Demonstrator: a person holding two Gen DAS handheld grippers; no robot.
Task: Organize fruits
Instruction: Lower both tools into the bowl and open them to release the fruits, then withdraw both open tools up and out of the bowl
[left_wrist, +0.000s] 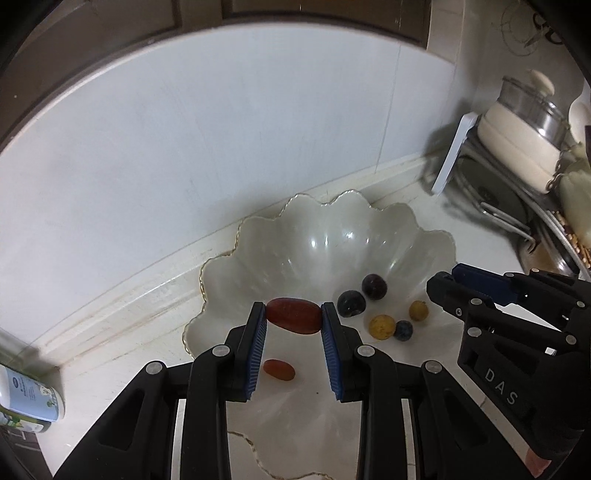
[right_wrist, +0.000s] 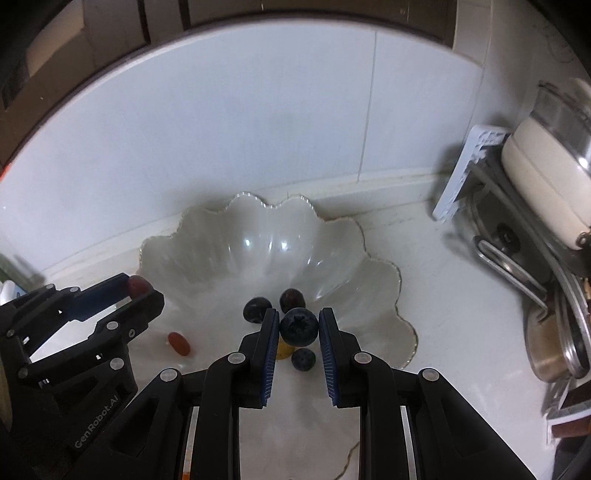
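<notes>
Fruits in scalloped bowl (left_wrist: 258, 236): six loose; left fingers (left_wrist: 294, 317) around red grape (left_wrist: 294, 315), right fingers (right_wrist: 298, 326) around blueberry (right_wrist: 299, 327).

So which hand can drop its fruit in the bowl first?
Either, a near tie. The left gripper holds a red fruit and the right gripper a blueberry, both over the bowl.

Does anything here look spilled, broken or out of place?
Nothing stands out. The scalloped bowl sits upright and whole, with small fruits lying loose inside. The left gripper holds a red oval fruit and the right gripper a blueberry, both over the bowl.
</notes>
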